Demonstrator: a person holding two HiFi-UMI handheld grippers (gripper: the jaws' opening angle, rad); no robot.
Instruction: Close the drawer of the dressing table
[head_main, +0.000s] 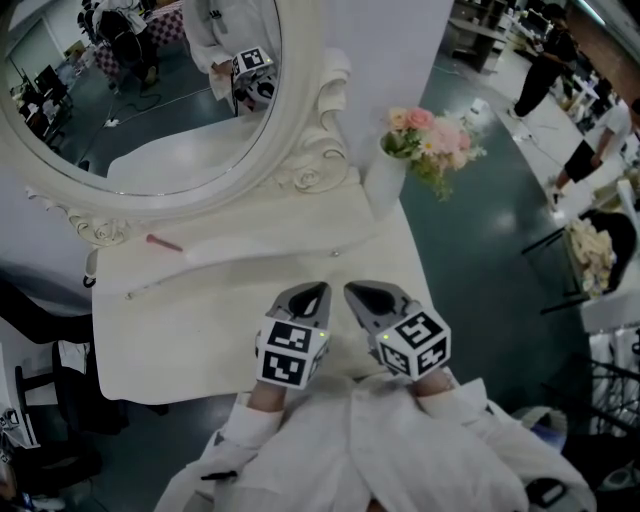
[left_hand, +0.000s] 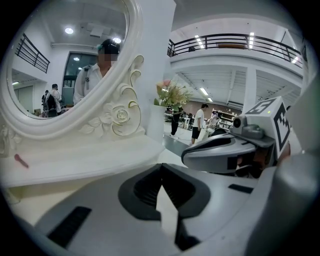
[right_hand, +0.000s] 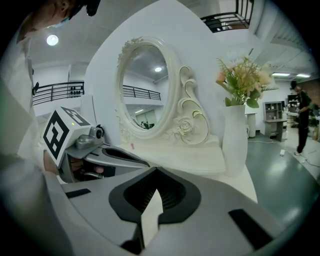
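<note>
Both grippers are held side by side over the near edge of the dressing table (head_main: 180, 340), straight out in front of the mirror (head_main: 150, 90). The left gripper (head_main: 316, 291) is shown with its jaws pressed together and nothing between them. The right gripper (head_main: 354, 291) is the same, jaws pressed together and empty. The tips are probably kept closed so that a blunt, firm nose is offered for a push rather than a pinch.

The drawer itself is not to be seen. It would be expected under the tabletop edge farthest from the mirror, where the view is covered by the grippers and the white sleeves (head_main: 400, 440). Whether it is out or already in cannot be told.

To the right of the mirror, a vase (head_main: 384, 180) of flowers (head_main: 435, 140) is stood clear of the working edge. A small pink item (head_main: 163, 242) is left just below the mirror's frame, out of the way.
</note>
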